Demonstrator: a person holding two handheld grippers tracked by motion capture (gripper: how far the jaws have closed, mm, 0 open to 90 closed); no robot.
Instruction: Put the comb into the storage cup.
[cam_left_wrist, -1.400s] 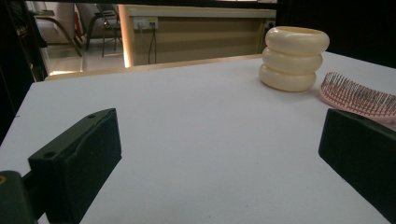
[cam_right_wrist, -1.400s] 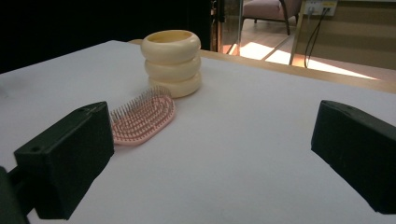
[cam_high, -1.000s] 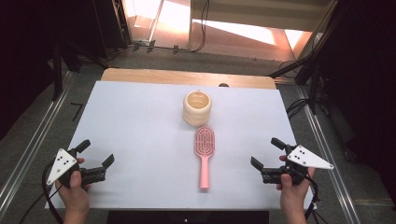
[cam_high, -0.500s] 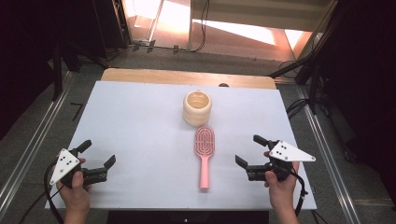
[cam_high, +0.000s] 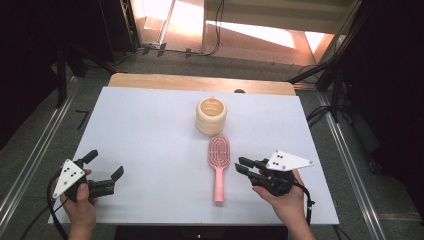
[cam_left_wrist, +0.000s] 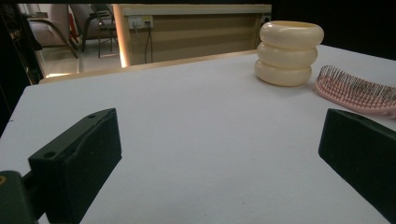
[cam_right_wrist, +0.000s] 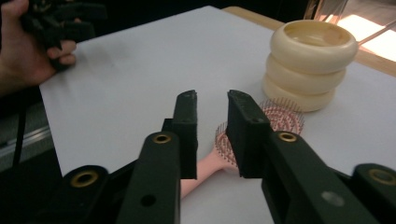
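Held the right gripper low over the white table, jaws a little way apart with nothing between them. Just past its tips, lay a pink hairbrush with bristles up, handle toward the person, not touched. Farther on, beyond the brush head and right next to it, stood a cream cup shaped like three stacked rings. Kept the left gripper well apart at the near left corner, jaws spread wide and empty, cup and brush far off ahead to its right.
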